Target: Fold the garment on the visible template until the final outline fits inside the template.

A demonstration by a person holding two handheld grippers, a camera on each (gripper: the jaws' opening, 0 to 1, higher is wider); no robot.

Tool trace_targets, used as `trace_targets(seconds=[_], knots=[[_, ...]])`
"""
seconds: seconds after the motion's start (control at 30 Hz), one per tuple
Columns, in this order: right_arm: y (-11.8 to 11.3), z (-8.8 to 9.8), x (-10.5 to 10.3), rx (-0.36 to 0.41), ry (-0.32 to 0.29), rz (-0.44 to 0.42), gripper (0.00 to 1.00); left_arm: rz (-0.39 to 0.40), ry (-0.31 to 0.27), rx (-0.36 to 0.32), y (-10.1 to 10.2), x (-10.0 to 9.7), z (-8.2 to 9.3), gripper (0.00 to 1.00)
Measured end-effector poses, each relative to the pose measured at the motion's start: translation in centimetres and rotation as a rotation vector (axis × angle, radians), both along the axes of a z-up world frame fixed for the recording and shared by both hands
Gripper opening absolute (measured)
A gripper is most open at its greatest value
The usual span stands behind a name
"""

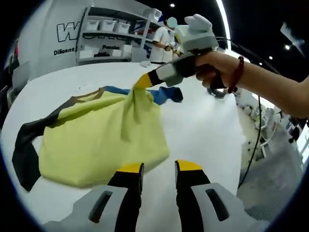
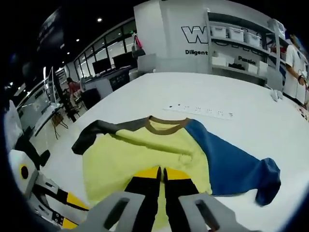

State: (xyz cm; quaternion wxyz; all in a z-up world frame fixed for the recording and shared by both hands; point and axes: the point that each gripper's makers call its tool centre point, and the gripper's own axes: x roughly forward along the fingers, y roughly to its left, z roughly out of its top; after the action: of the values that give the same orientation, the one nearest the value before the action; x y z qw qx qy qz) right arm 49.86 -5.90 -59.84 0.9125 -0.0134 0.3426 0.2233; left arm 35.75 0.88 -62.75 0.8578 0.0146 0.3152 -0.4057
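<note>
Yellow cloth of the shirt (image 1: 96, 140) is pinched in the shut jaws of the right hand-held gripper (image 1: 141, 82) and lifted off the white counter (image 1: 207, 130), so a fold is judged to be under way. The left hand-held gripper (image 1: 159, 169) hovers at the hem, jaws apart and empty. Next, the lifted edge should be carried across and laid flat (no template outline can be made out). Bins (image 2: 227, 33) sit on a far shelf (image 2: 241, 46); their contents cannot be told.
</note>
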Motion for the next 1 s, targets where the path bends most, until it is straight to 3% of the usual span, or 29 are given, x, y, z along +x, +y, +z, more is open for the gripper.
trace_targets(seconds=[0.13, 0.33, 0.4, 0.6, 0.67, 0.73, 0.83, 1.0], knots=[[0.1, -0.9, 0.6, -0.017, 0.025, 0.014, 0.00, -0.028, -0.021, 0.024, -1.0, 1.0, -0.5, 0.25], [-0.2, -2.3, 0.7, -0.041, 0.058, 0.017, 0.00, -0.036, 0.001, 0.026, -1.8, 1.9, -1.3, 0.30], [-0.4, -2.9, 0.9, -0.039, 0.076, 0.008, 0.00, -0.043, 0.057, 0.035, -2.0, 1.6, -2.4, 0.32], [-0.4, -3.6, 1.3, -0.021, 0.099, -0.011, 0.00, -0.097, 0.046, 0.090, -2.2, 1.0, -3.6, 0.35], [-0.5, -3.9, 1.3, -0.027, 0.102, -0.012, 0.00, -0.102, 0.002, 0.147, -1.6, 1.4, -4.0, 0.30], [-0.7, -3.9, 1.3, -0.039, 0.092, -0.015, 0.02, -0.057, -0.031, 0.177, -1.1, 2.3, -4.1, 0.17], [-1.2, -3.7, 1.1, -0.046, 0.066, -0.021, 0.10, 0.004, 0.050, 0.119, -0.9, 2.6, -4.2, 0.12], [-1.9, -2.8, 0.1, -0.041, 0.048, -0.022, 0.17, 0.018, 0.063, 0.115, -0.6, 3.0, -4.3, 0.06]])
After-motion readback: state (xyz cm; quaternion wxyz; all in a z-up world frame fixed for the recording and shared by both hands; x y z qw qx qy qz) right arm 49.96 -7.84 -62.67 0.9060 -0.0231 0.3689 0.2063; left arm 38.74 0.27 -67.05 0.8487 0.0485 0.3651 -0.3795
